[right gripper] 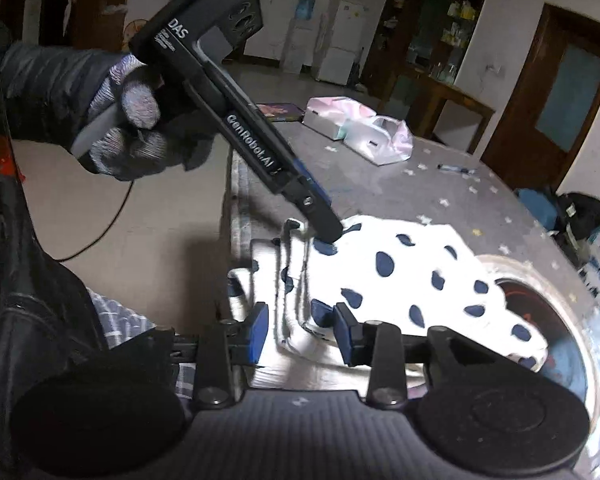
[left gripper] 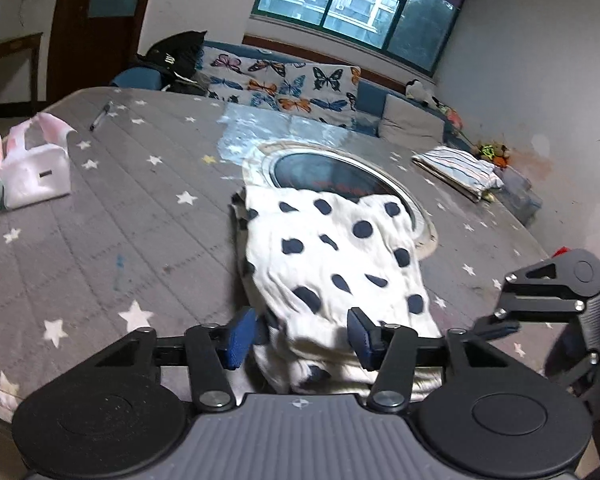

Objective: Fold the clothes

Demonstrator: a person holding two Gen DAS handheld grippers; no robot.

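Spotted cloth (left gripper: 332,256) bunched at worktop (left gripper: 100,240) near edge, partly folded; striped one (left gripper: 456,168) already done. L tongs (left gripper: 300,336) & R tongs (right gripper: 302,332) both narrow, straddling hem, grip unclear. Final fold left.

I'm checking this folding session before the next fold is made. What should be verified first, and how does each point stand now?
1. Polka-dot garment lies on the table: ok, though its far end overlaps the round inset.
2. Left hand-held gripper has cloth between its pads: ok, the near edge is bunched there; whether the pads press on it: cannot tell.
3. Right hand-held gripper is on the stacked edge: ok for position; actual grip: cannot tell.
4. Both grippers are at the same near end: ok.
5. Fold path is free: ok, the striped folded cloth and white bags lie well aside.
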